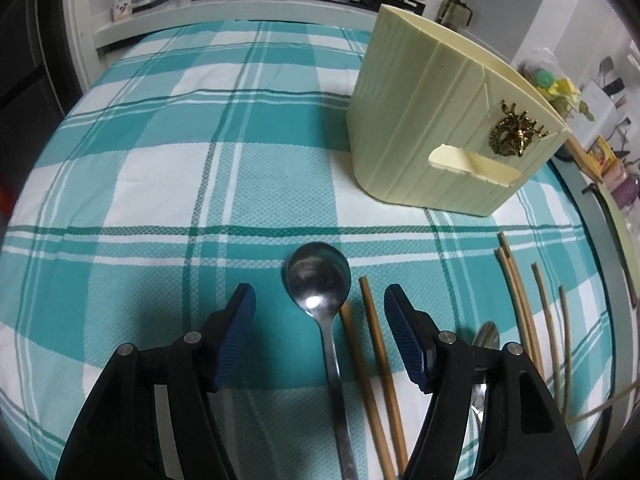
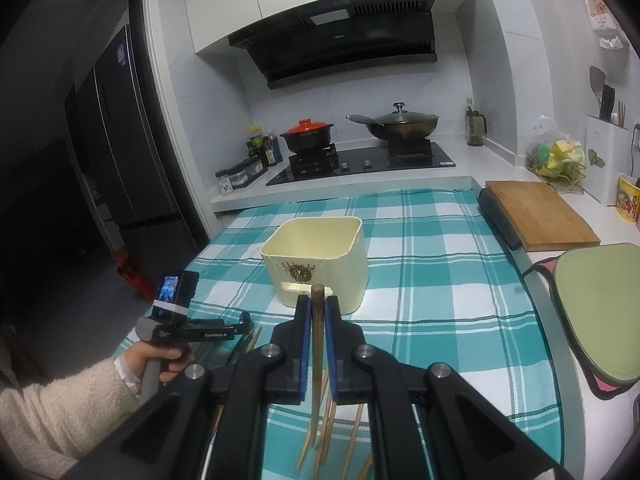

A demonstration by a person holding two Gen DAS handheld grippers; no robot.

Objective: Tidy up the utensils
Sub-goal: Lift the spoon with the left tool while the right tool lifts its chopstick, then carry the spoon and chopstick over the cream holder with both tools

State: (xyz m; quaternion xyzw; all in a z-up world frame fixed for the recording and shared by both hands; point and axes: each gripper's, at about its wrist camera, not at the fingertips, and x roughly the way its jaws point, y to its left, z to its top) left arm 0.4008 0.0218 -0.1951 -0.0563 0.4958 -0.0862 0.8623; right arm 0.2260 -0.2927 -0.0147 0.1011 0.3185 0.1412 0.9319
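Note:
A cream utensil holder [image 1: 444,128] with a gold emblem stands on the teal checked cloth; it also shows in the right wrist view [image 2: 320,260], its inside empty as far as I can see. My left gripper [image 1: 319,300] is open low over a steel spoon [image 1: 320,280] and two brown chopsticks [image 1: 378,352] lying between its fingers. A second spoon [image 1: 486,338] is partly hidden behind the right finger. Several pale chopsticks [image 1: 520,304] lie to the right. My right gripper [image 2: 318,304] is shut on a dark brown chopstick [image 2: 317,344], held above the cloth in front of the holder.
Several chopsticks [image 2: 324,428] lie on the cloth below the right gripper. A wooden cutting board [image 2: 540,212] and a green pad [image 2: 600,304] sit on the counter at right. A stove with a pot [image 2: 306,136] and a wok [image 2: 400,124] is behind the table.

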